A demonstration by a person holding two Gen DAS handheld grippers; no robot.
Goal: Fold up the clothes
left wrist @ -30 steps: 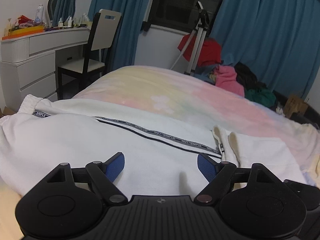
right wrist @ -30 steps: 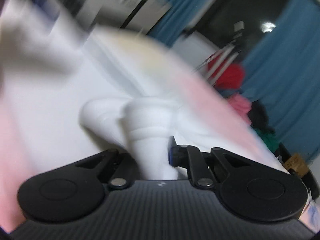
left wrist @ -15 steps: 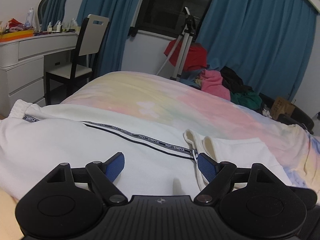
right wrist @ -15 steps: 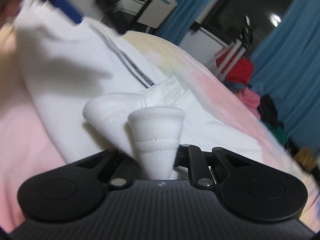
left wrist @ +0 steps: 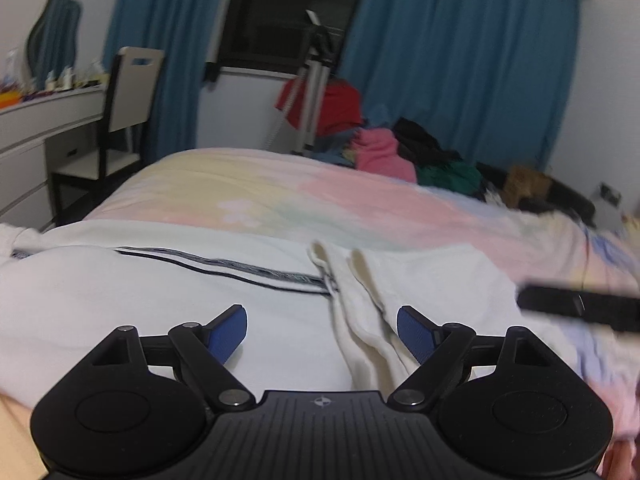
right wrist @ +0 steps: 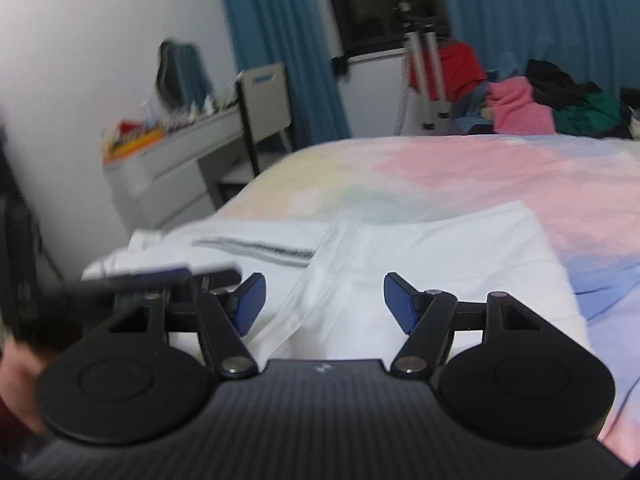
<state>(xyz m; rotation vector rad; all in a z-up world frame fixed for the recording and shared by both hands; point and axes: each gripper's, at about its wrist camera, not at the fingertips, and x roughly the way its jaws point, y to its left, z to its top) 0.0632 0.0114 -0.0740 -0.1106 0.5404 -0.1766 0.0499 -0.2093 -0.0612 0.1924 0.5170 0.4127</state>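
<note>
White trousers (left wrist: 160, 300) lie folded on the bed (left wrist: 320, 200), beneath both sets of fingers. Right gripper (right wrist: 324, 300) has just opened, empty; left gripper (left wrist: 322, 334) gapes. Loose cuff could unfold.

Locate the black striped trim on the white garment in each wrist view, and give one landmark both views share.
Left wrist: the striped trim runs across the left-centre, above the left gripper, ending at the folded flap.
Right wrist: the striped trim sits left of centre, above the right gripper.
Shared landmark: the pink clothes pile beyond the bed.
</note>
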